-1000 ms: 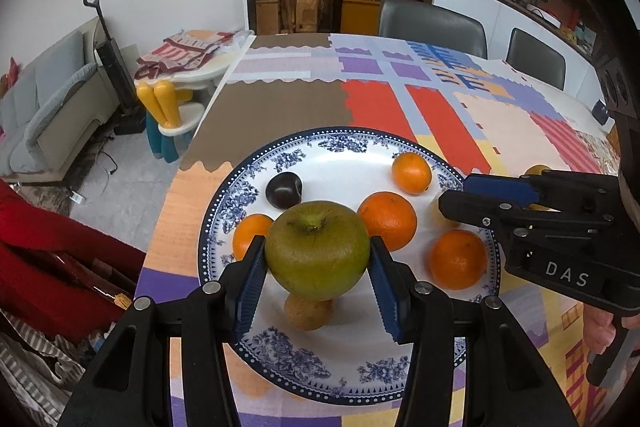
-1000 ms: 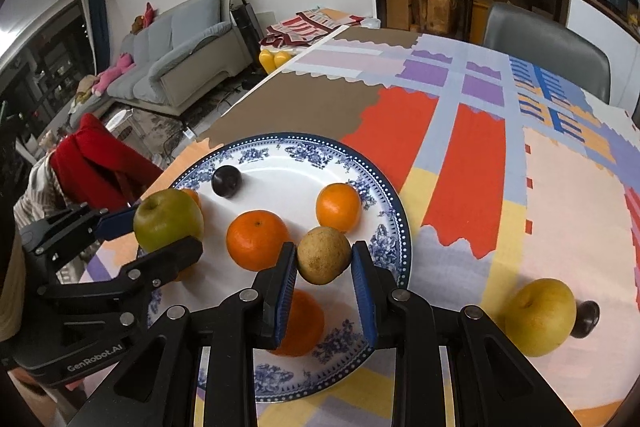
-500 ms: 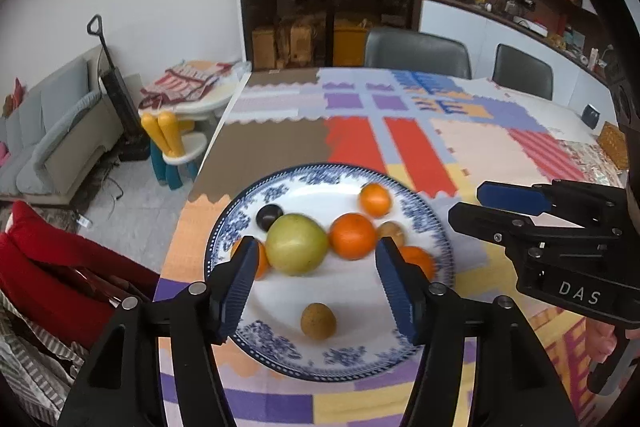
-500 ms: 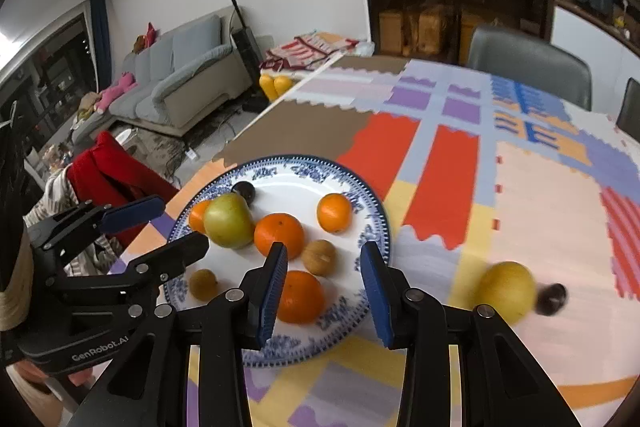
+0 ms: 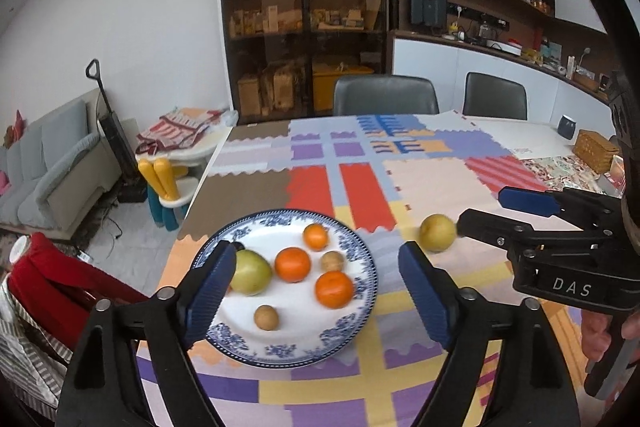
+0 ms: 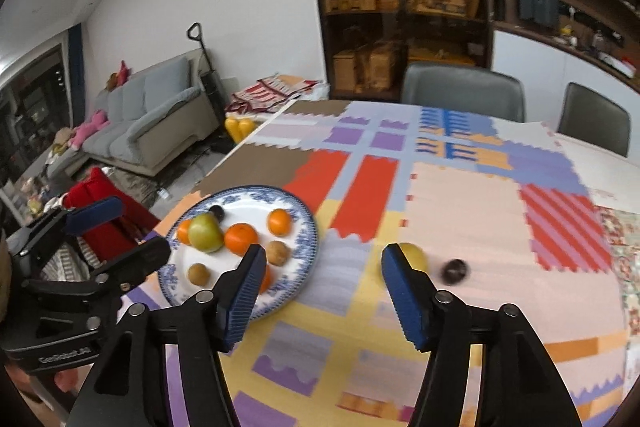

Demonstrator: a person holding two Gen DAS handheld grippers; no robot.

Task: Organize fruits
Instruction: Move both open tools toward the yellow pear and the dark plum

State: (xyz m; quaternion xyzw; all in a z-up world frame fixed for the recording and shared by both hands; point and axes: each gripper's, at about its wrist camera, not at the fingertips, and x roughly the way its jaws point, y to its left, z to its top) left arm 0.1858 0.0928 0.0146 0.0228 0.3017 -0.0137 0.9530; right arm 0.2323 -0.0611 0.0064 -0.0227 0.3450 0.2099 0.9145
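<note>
A blue-and-white plate (image 5: 352, 331) (image 6: 310, 227) holds a green apple (image 5: 252, 273) (image 6: 205, 235), several oranges (image 5: 293, 264) (image 6: 241, 238), two small brown fruits (image 5: 267, 317) (image 6: 277, 253) and a dark plum (image 6: 217, 213). A yellow pear (image 5: 437, 232) (image 6: 416, 255) and a dark plum (image 6: 454, 271) lie on the tablecloth right of the plate. My left gripper (image 5: 316, 295) is open and empty, raised above the plate. My right gripper (image 6: 322, 293) is open and empty, raised above the cloth between plate and pear; it also shows in the left wrist view (image 5: 504, 211).
The table has a colourful patchwork cloth (image 5: 436, 183); its left edge (image 5: 200, 183) drops to the floor. Two grey chairs (image 5: 386, 101) stand at the far side. A wicker basket (image 5: 596, 151) and a dark cup (image 5: 567, 127) sit far right.
Both grippers opened, letting go of the green apple and a brown fruit onto the plate, then pulled back and up away from the plate.
</note>
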